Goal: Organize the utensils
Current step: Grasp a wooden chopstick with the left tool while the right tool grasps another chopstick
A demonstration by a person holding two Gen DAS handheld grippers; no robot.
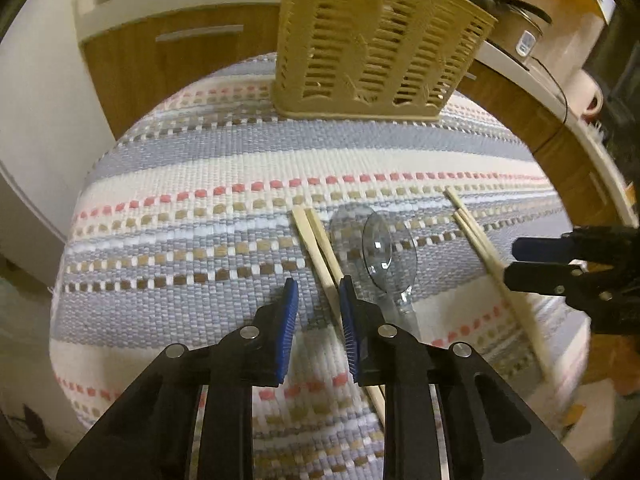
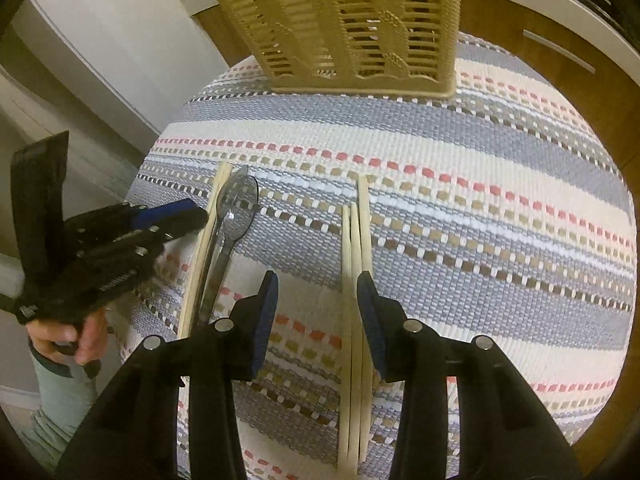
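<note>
Woven striped cloth (image 1: pixel 208 184) covering the bench. Beige slotted basket (image 1: pixel 372 40) upright at the far edge.

Left pair of chopsticks (image 1: pixel 316 240): flat on the cloth, long axis near to far, far ends toward the basket.

Clear plastic spoon (image 1: pixel 384 252): just beside that pair, bowl far, handle near.

Right bundle of chopsticks (image 2: pixel 356 280): flat, same direction.

Left hand-held gripper (image 1: pixel 318 292): jaws apart, nothing clamped, right finger over the left pair.

Right hand-held gripper (image 2: pixel 318 284): jaws apart, nothing clamped, bundle by its right finger.
</note>
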